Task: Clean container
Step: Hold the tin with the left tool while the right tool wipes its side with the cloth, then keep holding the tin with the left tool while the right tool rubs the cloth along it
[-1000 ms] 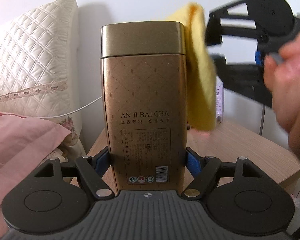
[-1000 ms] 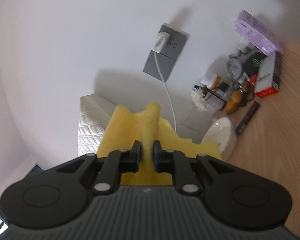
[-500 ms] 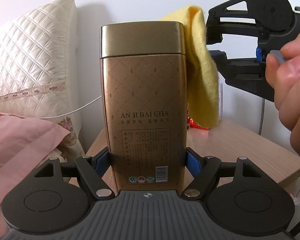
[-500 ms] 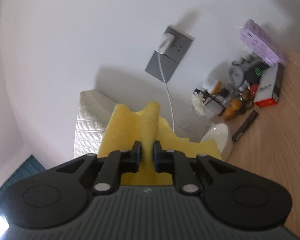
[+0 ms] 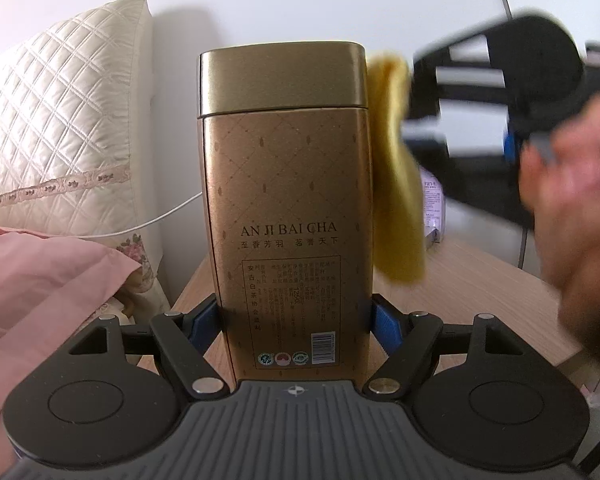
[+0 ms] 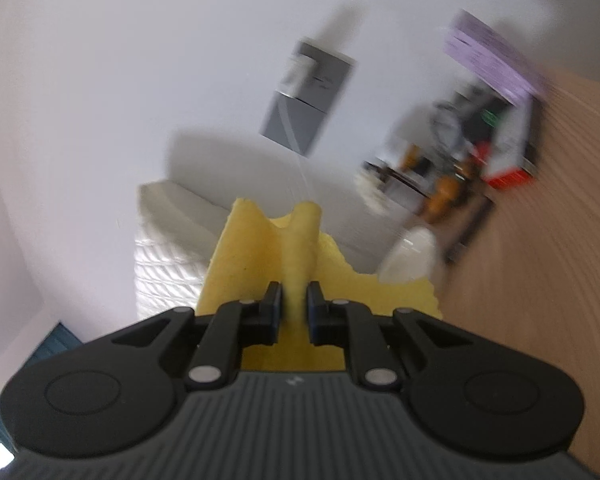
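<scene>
A tall gold tea tin [image 5: 286, 200] with a lid stands upright, held near its base by my left gripper [image 5: 296, 320], which is shut on it. My right gripper [image 6: 294, 308] is shut on a yellow cloth [image 6: 260, 264]. In the left wrist view the cloth [image 5: 396, 184] hangs against the tin's right side, with the right gripper [image 5: 496, 120] blurred beside it and a hand behind it. The tin does not show in the right wrist view.
A wooden bedside table [image 5: 480, 280] lies under the tin. A quilted cream pillow [image 5: 60, 128] and pink bedding [image 5: 40, 280] are at the left. A white cable [image 5: 156, 222] runs behind. A wall socket [image 6: 306, 96], a purple box [image 6: 492, 60] and small clutter [image 6: 452, 168] sit on the table.
The right gripper and cloth have dropped lower along the tin's right side and are now blurred by motion. The tin and left gripper have not moved.
</scene>
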